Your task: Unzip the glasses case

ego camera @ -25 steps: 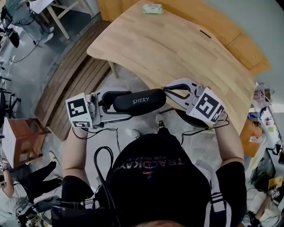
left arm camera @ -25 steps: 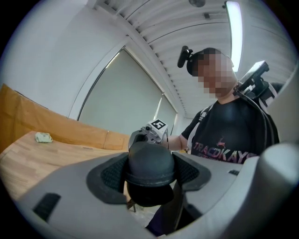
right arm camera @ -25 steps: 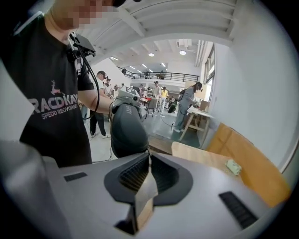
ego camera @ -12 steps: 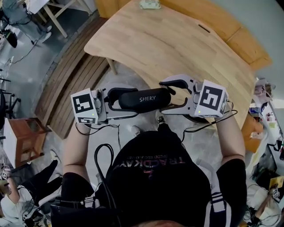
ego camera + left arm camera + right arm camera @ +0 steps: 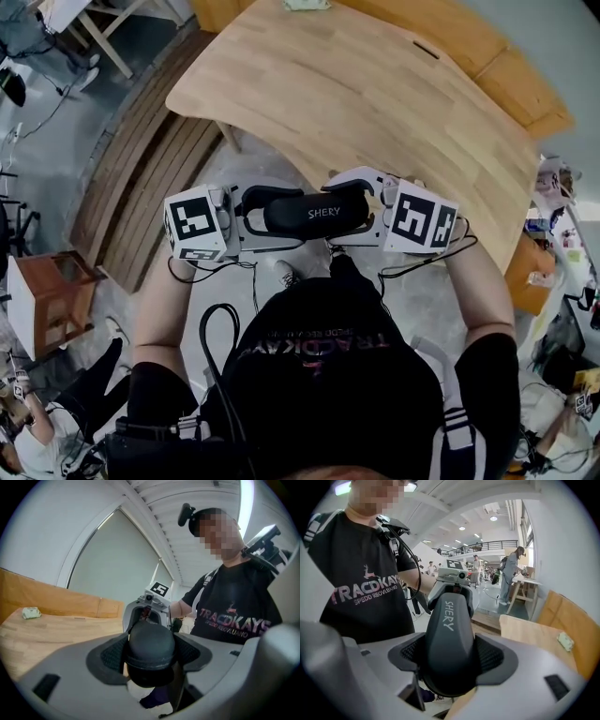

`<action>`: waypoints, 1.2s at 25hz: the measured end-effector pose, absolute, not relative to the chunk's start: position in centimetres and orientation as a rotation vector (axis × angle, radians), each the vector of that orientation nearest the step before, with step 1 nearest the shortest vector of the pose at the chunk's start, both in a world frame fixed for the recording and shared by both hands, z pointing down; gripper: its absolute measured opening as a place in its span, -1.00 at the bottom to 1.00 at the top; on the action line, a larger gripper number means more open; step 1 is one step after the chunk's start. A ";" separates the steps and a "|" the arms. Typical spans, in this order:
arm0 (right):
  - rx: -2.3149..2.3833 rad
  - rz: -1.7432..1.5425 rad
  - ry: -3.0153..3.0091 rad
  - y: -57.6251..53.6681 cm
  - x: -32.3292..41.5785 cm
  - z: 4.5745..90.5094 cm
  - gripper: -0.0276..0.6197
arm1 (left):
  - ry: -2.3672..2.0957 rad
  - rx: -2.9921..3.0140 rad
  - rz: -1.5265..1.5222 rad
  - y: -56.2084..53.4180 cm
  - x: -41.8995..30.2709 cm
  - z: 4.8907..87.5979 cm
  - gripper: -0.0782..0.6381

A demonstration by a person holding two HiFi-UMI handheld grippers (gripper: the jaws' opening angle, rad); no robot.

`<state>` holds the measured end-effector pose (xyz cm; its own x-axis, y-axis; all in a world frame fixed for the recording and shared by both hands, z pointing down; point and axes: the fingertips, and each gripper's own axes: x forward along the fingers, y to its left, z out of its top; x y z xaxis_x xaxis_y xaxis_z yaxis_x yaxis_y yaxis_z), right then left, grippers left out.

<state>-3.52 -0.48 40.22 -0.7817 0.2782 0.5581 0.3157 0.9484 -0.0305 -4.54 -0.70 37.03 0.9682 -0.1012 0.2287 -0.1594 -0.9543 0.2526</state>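
A black glasses case [image 5: 314, 211] marked SHERY hangs level in the air in front of the person's chest, just off the table's near edge. My left gripper [image 5: 267, 214] is shut on its left end, and that rounded end [image 5: 150, 648] fills the gap between the pads. My right gripper [image 5: 342, 211] has its jaws spread wide around the right end. In the right gripper view the case [image 5: 449, 634] lies between the pads and touches both. No view shows the zipper pull or whether the case is unzipped.
The curved wooden table [image 5: 375, 84] stretches ahead, with a small pale object [image 5: 307, 4] at its far edge. Wooden slats [image 5: 141, 178] and a brown stool [image 5: 42, 300] stand on the floor at left. Cables hang from both grippers.
The right gripper's jaws opened wide and moved left around the case's right end. Both grippers and the case shifted toward the table edge and came closer together.
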 end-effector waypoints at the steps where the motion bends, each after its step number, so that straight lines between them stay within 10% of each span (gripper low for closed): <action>1: -0.422 -0.083 -2.518 -0.6 -3.3 40.6 0.12 | -0.187 2.843 0.350 -0.8 -4.4 37.6 0.07; 12: -0.285 0.095 -2.504 -7.5 1.9 46.2 0.04 | -0.482 2.685 0.530 -7.2 -5.6 43.7 0.09; 19: -0.060 0.168 -2.474 -19.6 4.7 52.9 0.04 | -0.701 2.563 0.577 -11.3 -5.6 47.6 -0.69; 30: 0.066 0.187 -2.379 -38.9 4.6 62.1 0.04 | -0.806 2.357 0.625 -12.7 -1.6 52.5 -0.71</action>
